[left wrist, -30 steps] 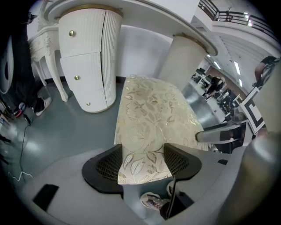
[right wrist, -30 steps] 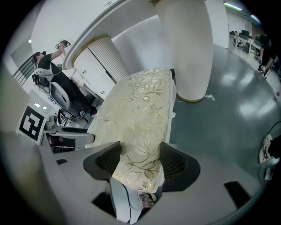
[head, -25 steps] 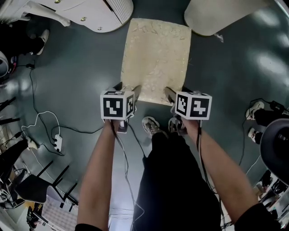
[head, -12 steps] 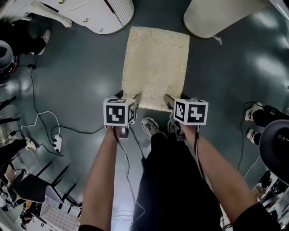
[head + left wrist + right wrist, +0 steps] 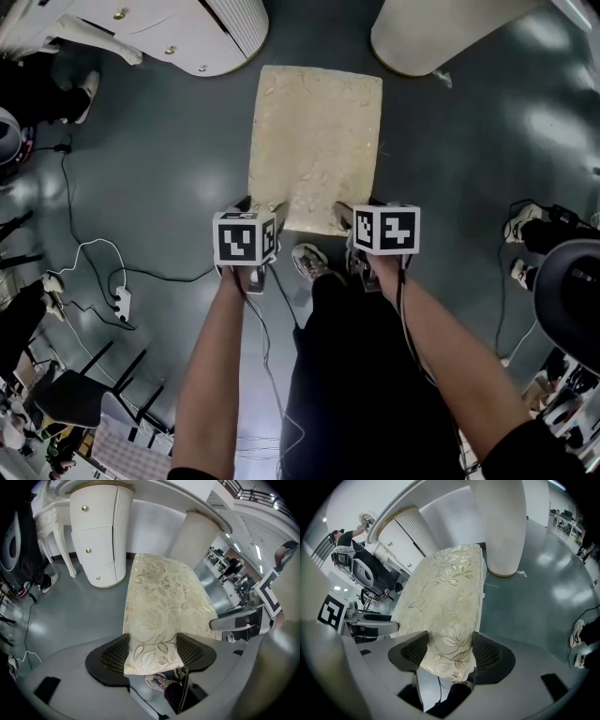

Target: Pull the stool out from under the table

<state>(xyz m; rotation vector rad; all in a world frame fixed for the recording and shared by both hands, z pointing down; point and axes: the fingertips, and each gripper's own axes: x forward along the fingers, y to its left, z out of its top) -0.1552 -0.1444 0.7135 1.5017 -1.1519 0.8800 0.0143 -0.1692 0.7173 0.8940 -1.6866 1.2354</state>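
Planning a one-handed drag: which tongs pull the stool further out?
Left, marginally: left tongs and right tongs each clamp a near stool corner, but a shoe sits right behind the right tongs; left's path looks freer.

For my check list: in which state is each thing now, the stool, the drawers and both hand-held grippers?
Stool: upright on the floor, seat fully in view.
Drawers: shut.
Left hand-held gripper: shut on the stool's near corner.
Right hand-held gripper: shut on the stool's other near corner.
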